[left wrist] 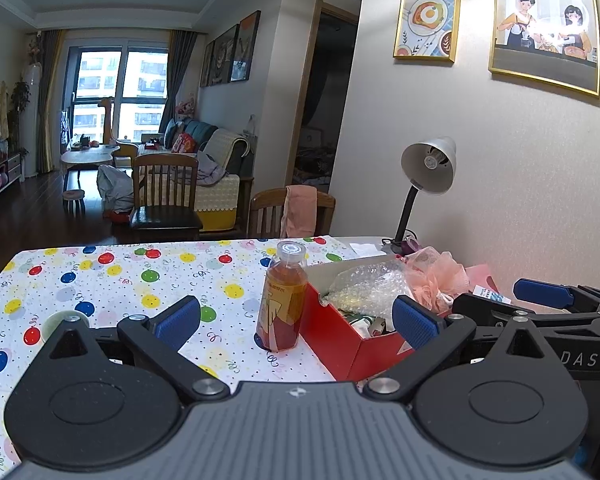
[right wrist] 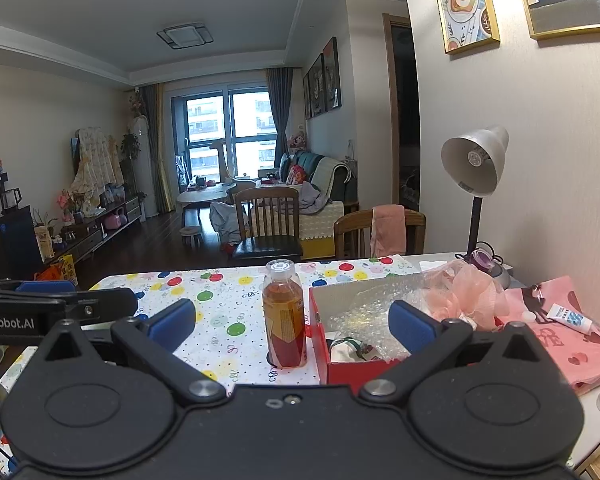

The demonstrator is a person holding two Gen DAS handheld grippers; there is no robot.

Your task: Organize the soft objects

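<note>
Left gripper (left wrist: 296, 322) and right gripper (right wrist: 292, 326): jaws spread wide, empty, above table (left wrist: 112, 280). Pink mesh pouf (right wrist: 465, 298) on far rim of red box (right wrist: 359, 370), beside bubble wrap (right wrist: 373, 308). Legible: "Happy Family" poster (left wrist: 545, 26), "enRobot.AI", "DAS"; bottle (right wrist: 284, 314) label unreadable.

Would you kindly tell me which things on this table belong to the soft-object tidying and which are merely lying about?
Job: red box, bubble wrap, pink mesh pouf, pink bag.
Lying about: drink bottle, desk lamp, small tube, balloon tablecloth.
</note>
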